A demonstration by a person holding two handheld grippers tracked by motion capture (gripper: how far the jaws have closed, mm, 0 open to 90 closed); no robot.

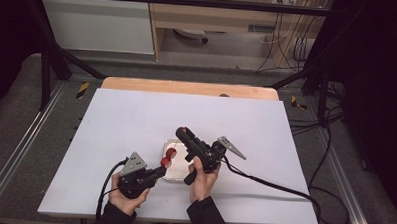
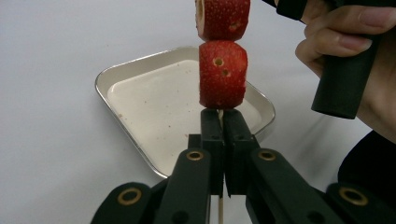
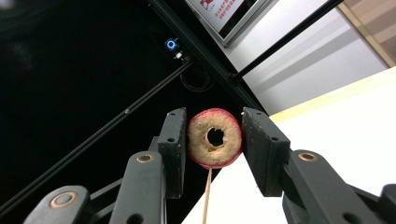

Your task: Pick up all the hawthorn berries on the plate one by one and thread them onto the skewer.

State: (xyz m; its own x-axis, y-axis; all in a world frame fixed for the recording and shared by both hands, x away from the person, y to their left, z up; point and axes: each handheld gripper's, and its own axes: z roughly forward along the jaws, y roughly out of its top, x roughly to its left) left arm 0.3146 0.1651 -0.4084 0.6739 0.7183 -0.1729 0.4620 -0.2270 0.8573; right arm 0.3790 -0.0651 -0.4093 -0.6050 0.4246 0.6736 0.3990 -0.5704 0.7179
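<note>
High view: left tool (image 1: 160,171) pinches a skewer over the tray (image 1: 171,143) on the surface. Left gripper view: keep the skewer (image 2: 219,114) upright. Right gripper view: right tool (image 3: 215,140) grips a slice (image 3: 215,138); line its hole up with the tip, push gently.

A white table (image 1: 136,120) with a wooden far edge stands on grey floor (image 1: 15,135) inside a black frame (image 1: 190,0). Behind it are a white cabinet (image 1: 97,23), a wooden shelf (image 1: 215,17) and cables (image 1: 289,45).

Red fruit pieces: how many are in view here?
3. Two sit stacked on the skewer clamped by the left gripper: lower piece, upper piece. A third piece sits between the right gripper pads.
</note>
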